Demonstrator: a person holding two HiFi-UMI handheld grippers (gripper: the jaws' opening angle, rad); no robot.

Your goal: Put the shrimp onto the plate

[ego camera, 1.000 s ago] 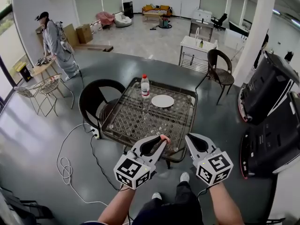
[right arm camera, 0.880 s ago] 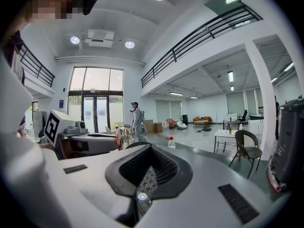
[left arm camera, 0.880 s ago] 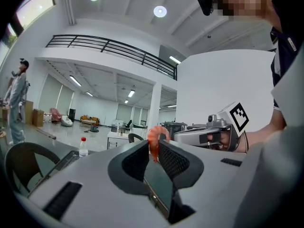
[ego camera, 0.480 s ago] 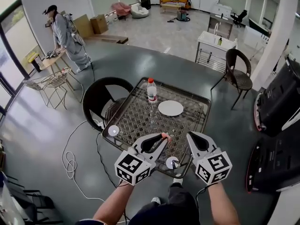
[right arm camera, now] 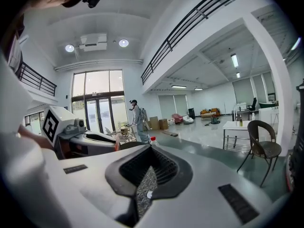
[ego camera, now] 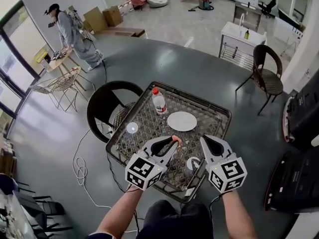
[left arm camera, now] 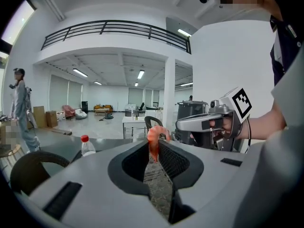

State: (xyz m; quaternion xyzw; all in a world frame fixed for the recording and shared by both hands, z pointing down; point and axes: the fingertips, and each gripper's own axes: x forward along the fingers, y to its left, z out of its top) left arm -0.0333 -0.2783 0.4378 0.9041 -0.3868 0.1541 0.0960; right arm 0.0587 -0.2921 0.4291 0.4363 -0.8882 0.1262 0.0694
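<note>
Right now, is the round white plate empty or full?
Empty: the round white plate looks bare; the orange shrimp sits pinched in the left gripper.

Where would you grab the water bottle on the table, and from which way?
Grip the bottle round its clear middle, below the red cap, coming in level from the near side. It stands upright on the table, so its round sides are free; the plate lies close on its right, so probably avoid that side.

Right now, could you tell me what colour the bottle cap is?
Red cap, best in the left gripper view.
</note>
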